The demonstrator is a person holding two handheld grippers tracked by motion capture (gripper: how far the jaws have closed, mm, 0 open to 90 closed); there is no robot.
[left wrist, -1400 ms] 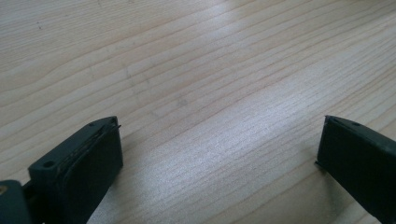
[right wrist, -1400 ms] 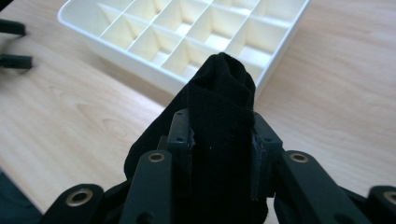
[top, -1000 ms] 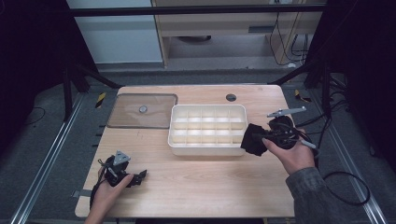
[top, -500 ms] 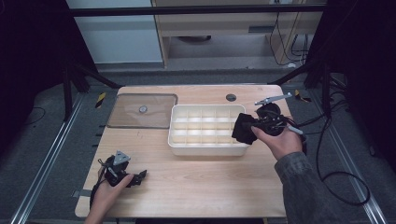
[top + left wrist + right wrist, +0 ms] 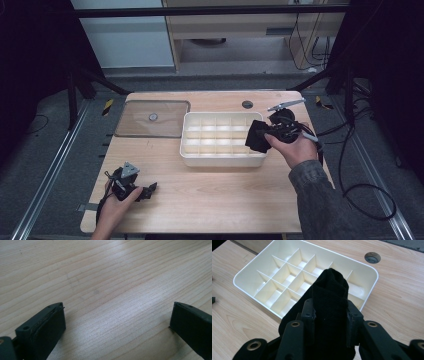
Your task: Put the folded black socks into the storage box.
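Observation:
A cream divided tray point(image 5: 187, 137) point(image 5: 242, 275) with several empty compartments stands in the middle of the wooden table. My right gripper point(image 5: 256, 136) point(image 5: 330, 308) is shut on a rolled black sock point(image 5: 258, 135) point(image 5: 329, 297), held over the tray's right end. In the right gripper view the sock bulges up between the jaws and hangs above the nearest compartments. My left gripper point(image 5: 150, 189) point(image 5: 117, 320) rests low on the table's front left corner, its jaws wide apart with bare wood between them.
A clear flat lid point(image 5: 152, 118) with a small knob lies at the table's back left. A round cable hole point(image 5: 247, 104) point(image 5: 372, 257) sits behind the tray. A dark cable point(image 5: 350, 165) trails off the table's right side. Bare wood lies in front of the tray.
My right gripper has carried the black sock left and away from the front edge, from beside the tray's right end to over it. The left gripper has stayed still.

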